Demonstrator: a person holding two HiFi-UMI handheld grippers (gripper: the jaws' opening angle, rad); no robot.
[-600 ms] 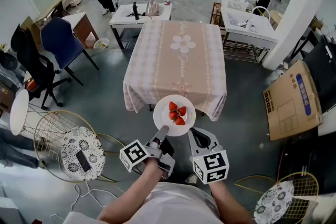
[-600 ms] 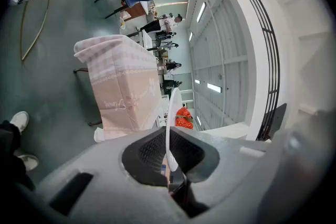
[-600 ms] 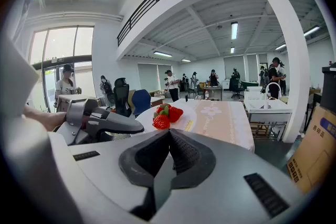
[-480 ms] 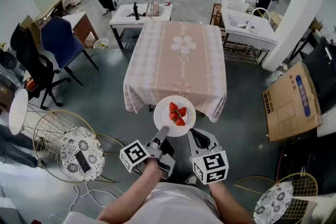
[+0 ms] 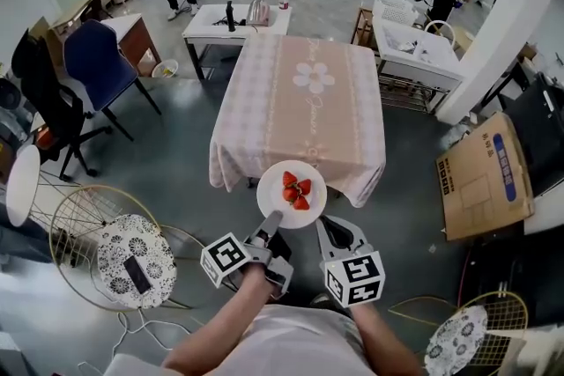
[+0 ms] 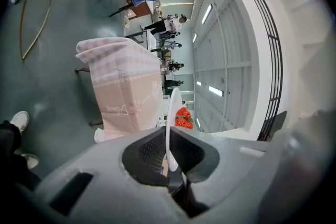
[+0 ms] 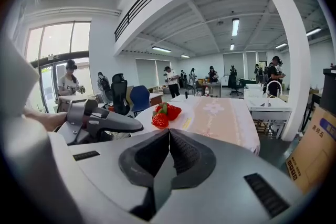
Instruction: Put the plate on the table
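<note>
1. Nearest, the left gripper point(image 5: 274, 219) pinches the near rim of the plate point(image 5: 275, 186). Its own view shows the white rim edge-on between the two pads, firmly clamped.
2. Just beside it, the right gripper point(image 5: 326, 224) has its jaws pressed together on nothing. Its tip sits close by the plate's near right edge, but it does not seem to carry any of the load.
3. The plate hangs in the air, roughly level, reaching forward from the left gripper with a few strawberries point(image 5: 297, 190) heaped at its middle.
4. Straight ahead lies the table point(image 5: 304, 101) under a pink checked cloth, its long axis running away from the person. In the head view the plate overlaps the cloth's near hem, and I judge it to be short of the tabletop or only just at its edge.
5. So the coming move looks like a push forward along that axis, then down. The left arm alone does the work, and any tilt would let the strawberries roll.
</note>
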